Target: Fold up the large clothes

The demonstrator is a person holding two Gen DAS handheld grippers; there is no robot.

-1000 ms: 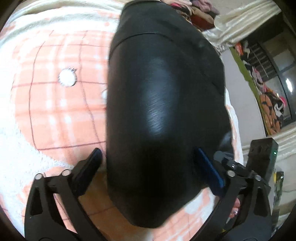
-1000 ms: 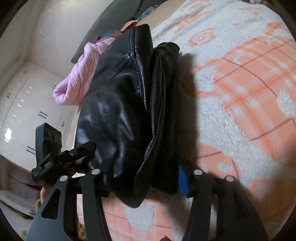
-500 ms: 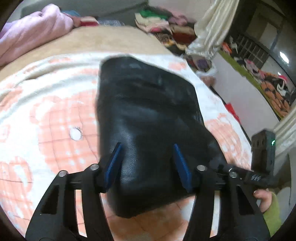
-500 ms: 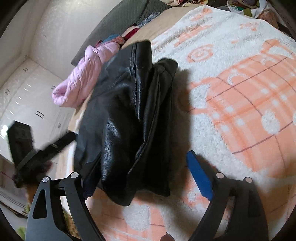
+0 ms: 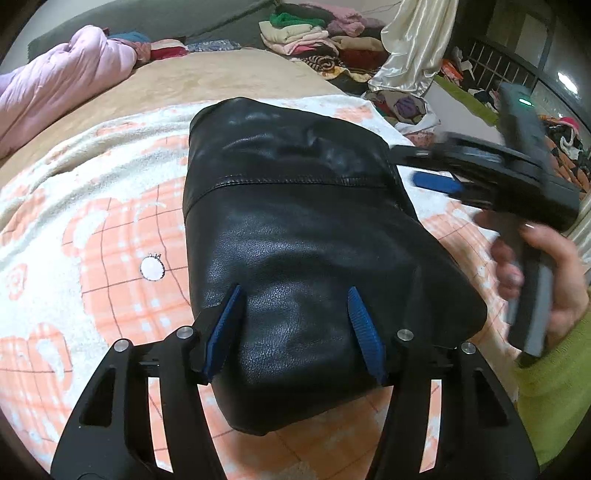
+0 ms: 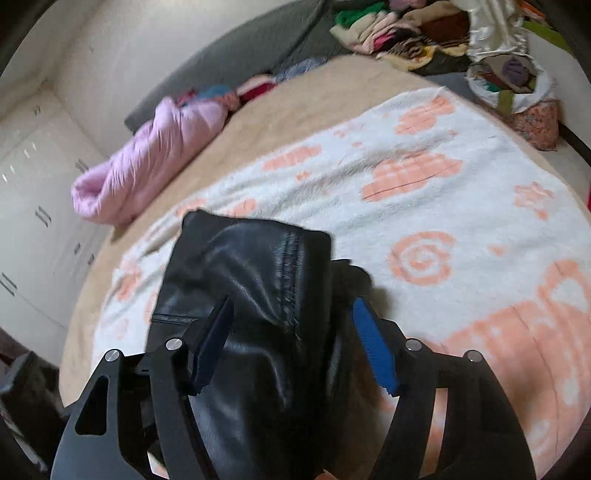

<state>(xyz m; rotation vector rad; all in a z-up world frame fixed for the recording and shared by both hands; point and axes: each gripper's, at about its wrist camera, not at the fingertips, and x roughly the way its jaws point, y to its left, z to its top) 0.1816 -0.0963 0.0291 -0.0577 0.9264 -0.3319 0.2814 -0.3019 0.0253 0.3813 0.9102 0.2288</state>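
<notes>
Black leather jacket (image 5: 295, 229) lies folded into a compact bundle on the blanketed bed (image 5: 92, 236), apparently done (seams aligned). Left gripper (image 5: 293, 314) and right gripper (image 6: 291, 325) hover above it, fingers half-spread, the right's having just narrowed, holding nothing.

Open blanket (image 6: 461, 206) R of black jacket (image 5: 295, 229), pink duvet (image 6: 147, 162) blocks far L, clothes pile (image 5: 314, 37) behind.

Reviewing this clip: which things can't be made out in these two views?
- Left wrist view: the right claw is motion-blurred, so its jaw gap is unreadable.
- Left wrist view: the jacket near edge is hidden behind the left claw.
- Right wrist view: the whole frame is blurred; whether the pads touch the jacket is unclear.
- Clothes pile: too small to identify items.
</notes>
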